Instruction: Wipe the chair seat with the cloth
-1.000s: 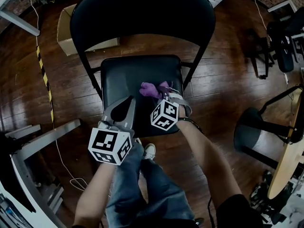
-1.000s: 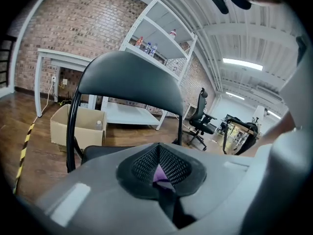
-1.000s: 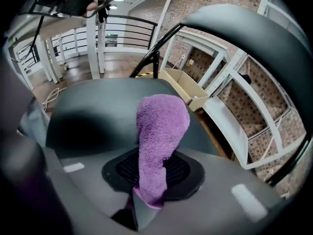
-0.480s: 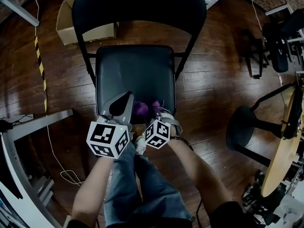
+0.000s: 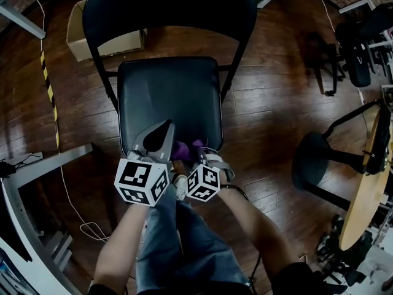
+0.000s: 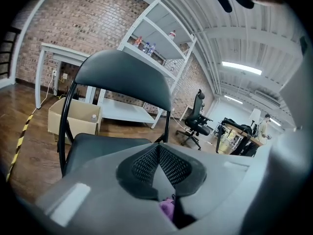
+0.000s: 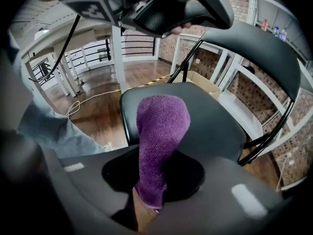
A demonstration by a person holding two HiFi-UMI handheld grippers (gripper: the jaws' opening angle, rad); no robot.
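My right hand-held gripper (image 5: 198, 154) pinches the purple cloth (image 5: 183, 149). In the right gripper view its jaws (image 7: 151, 190) close on the cloth's lower end. The rest of the cloth (image 7: 160, 126) rises as a thick, fuzzy roll through the centre of the frame, in front of the chair seat (image 7: 215, 124).

From the head view, the cloth sits at the seat's near edge, just below the middle of the frame, between my two hand-held grippers. I cannot tell how firmly it presses on the padding.

My left hand-held gripper (image 5: 162, 129) is pressed together and holds nothing. In the left gripper view its two mesh pads (image 6: 159, 166) meet in a line, and a scrap of purple cloth (image 6: 167, 208) shows below them. In the head view it lies over the lower left corner of the chair seat (image 5: 169, 94), with its tip pointing up the frame.

The seat is black and glossy, and its backrest (image 5: 169, 5) fills the top centre of the head view. My jeans (image 5: 184, 241) and a light shoe (image 5: 180, 187) show at the bottom. A cardboard box (image 5: 101, 39) sits on the wooden floor (image 5: 270, 91) at the upper left, behind the chair. A dark stool (image 5: 319, 168) stands at the right.
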